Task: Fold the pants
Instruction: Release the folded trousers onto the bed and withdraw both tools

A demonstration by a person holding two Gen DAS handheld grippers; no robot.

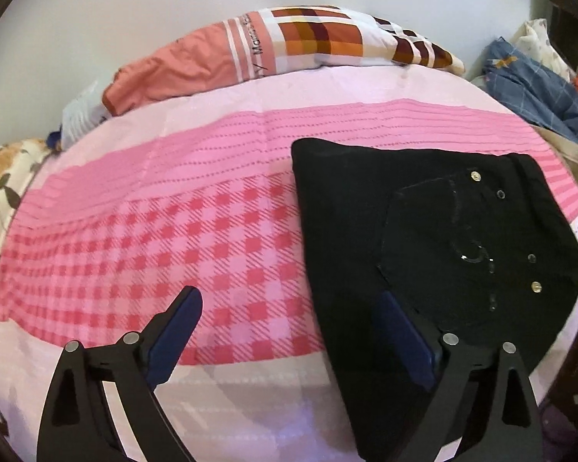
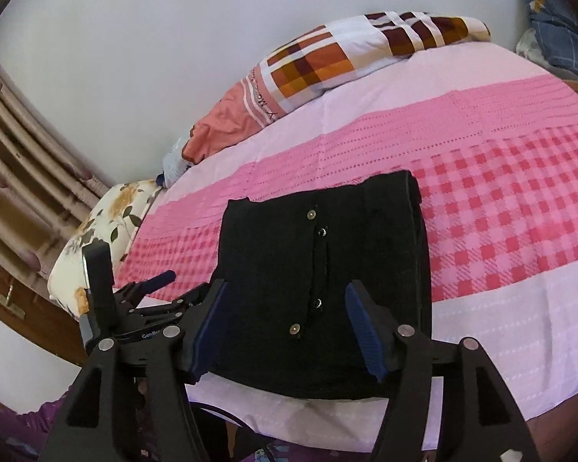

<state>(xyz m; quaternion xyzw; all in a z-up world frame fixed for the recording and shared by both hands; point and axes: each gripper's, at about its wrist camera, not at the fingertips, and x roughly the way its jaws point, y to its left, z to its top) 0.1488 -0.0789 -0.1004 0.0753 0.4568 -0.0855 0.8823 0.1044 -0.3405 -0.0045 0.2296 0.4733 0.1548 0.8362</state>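
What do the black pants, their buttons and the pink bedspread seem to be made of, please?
Black pants: matte, thick woven cloth, probably denim, given the stitched pocket and rivets. Buttons: shiny metal, glinting pale gold. Pink bedspread: soft woven cotton-like fabric, with printed checks and dotted stripes; fibre uncertain.

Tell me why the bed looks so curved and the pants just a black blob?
Left wrist view: the fisheye lens bows the bedspread and darkens the corners; the black pants keep only glints on the studs. Right wrist view: same bulge, and the curtain is smeared.
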